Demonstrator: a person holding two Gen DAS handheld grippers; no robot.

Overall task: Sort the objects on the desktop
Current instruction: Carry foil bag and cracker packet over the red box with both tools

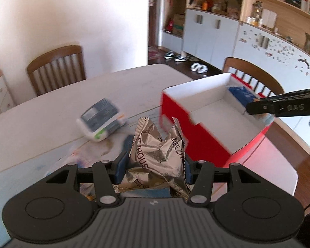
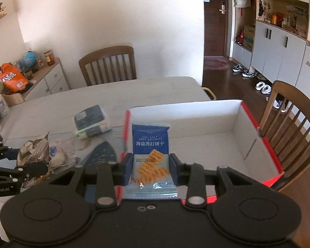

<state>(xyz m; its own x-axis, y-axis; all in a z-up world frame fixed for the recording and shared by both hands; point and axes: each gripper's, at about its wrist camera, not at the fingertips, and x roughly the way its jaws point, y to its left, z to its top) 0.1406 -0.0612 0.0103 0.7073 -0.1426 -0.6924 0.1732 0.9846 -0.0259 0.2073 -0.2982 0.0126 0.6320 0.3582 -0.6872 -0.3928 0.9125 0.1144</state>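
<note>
step: carrying items to red box [image 2: 264, 144] | left gripper [image 1: 155, 165] clamps crumpled foil wrapper [image 1: 157, 150], beside box | right gripper [image 2: 150, 165] pinches biscuit packet [image 2: 150, 150] over box (tissue pack [image 1: 101, 119] waits on table [image 1: 72, 95]) | next: likely release inside

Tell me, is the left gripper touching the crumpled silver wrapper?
Touching. The left wrist view shows the left gripper with both blue pads pressed against the crumpled silver wrapper, which is held up off the table.
</note>
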